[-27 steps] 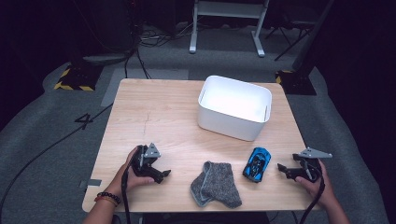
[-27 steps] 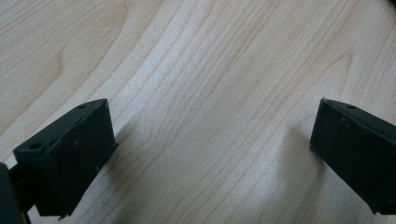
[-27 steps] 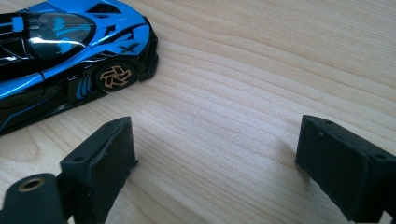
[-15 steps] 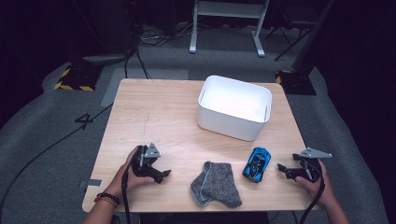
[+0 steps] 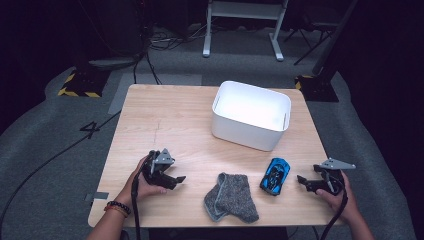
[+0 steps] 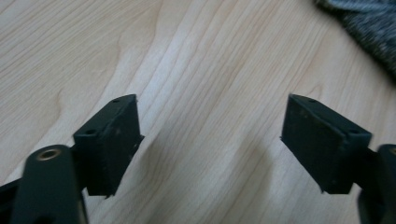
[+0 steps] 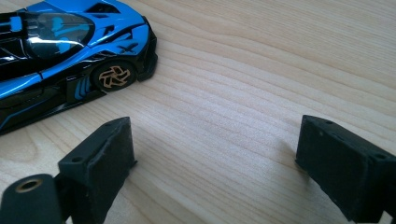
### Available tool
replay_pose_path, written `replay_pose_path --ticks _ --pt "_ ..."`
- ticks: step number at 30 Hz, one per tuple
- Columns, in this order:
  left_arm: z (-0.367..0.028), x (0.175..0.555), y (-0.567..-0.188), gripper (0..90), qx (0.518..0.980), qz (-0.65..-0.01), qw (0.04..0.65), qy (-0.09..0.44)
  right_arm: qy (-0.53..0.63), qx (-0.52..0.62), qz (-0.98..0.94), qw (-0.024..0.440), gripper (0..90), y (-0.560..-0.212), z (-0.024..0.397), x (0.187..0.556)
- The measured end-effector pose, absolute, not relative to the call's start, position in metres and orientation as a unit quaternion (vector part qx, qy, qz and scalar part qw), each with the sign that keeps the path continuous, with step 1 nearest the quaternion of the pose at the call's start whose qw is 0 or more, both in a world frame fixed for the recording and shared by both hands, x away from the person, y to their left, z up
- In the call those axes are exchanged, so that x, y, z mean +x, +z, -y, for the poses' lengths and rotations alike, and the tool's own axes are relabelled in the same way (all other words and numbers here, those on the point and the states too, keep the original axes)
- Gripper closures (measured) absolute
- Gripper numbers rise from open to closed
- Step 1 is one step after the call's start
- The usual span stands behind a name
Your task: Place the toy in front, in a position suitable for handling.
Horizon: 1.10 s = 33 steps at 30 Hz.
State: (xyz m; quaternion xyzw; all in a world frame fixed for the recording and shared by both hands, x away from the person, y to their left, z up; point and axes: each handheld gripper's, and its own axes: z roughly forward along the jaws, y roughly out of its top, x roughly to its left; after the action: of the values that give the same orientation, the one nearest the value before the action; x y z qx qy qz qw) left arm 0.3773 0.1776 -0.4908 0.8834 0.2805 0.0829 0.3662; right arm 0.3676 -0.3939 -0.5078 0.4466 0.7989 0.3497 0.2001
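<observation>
Blue-and-black toy sports car (image 5: 275, 176) lies on the pale wooden worktop (image 5: 165, 115), between grey folded cloth (image 5: 231, 197) and right tongs (image 5: 303, 181).
High view: left tongs (image 5: 179, 181) spread, empty. Right gripper view: car (image 7: 60, 56) just beyond spread, empty jaws.

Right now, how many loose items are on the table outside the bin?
2: a blue toy car near the right gripper, and a grey cloth at the front edge, left of it.

Glossy toy car (image 7: 60, 56), matt wooden table (image 7: 261, 70)
</observation>
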Motion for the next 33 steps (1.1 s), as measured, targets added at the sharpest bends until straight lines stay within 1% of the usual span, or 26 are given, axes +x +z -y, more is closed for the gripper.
replay_pose_path --ticks 1,2,4,6,8,10,21,26,31,33 --pt "-0.177 0.379 -0.489 15.8 0.884 -0.278 0.367 0.087 0.349 0.447 -0.799 0.2 11.5 -0.508 0.394 0.368" --pt "-0.176 0.38 -0.486 18.1 0.883 -0.275 0.37 0.089 0.35 0.446 -0.799 0.2 11.4 -0.508 0.394 0.368" --pt "-0.174 0.384 -0.482 15.7 0.881 -0.272 0.376 0.092 0.349 0.447 -0.799 0.2 11.4 -0.508 0.394 0.368" --pt "-0.171 0.388 -0.478 16.1 0.88 -0.268 0.382 0.09 0.349 0.447 -0.799 0.2 11.4 -0.508 0.394 0.368" --pt "-0.166 0.391 -0.476 16.1 0.879 -0.265 0.382 0.101 0.35 0.446 -0.799 0.2 11.4 -0.508 0.394 0.368" --pt "-0.162 0.394 -0.474 16.1 0.882 -0.26 0.382 0.094 0.35 0.446 -0.799 0.2 11.4 -0.508 0.394 0.368" --pt "-0.147 0.4 -0.465 16.3 0.883 -0.247 0.388 0.096 0.35 0.443 -0.801 0.199 11.4 -0.508 0.395 0.367" --pt "-0.143 0.406 -0.457 16.3 0.876 -0.243 0.406 0.096 0.35 0.443 -0.801 0.199 11.4 -0.508 0.395 0.367" --pt "-0.132 0.412 -0.445 16.2 0.875 -0.227 0.414 0.106 0.35 0.443 -0.801 0.199 11.4 -0.508 0.395 0.367" --pt "-0.13 0.414 -0.442 16.2 0.876 -0.224 0.416 0.102 0.35 0.443 -0.801 0.199 11.4 -0.508 0.395 0.367"
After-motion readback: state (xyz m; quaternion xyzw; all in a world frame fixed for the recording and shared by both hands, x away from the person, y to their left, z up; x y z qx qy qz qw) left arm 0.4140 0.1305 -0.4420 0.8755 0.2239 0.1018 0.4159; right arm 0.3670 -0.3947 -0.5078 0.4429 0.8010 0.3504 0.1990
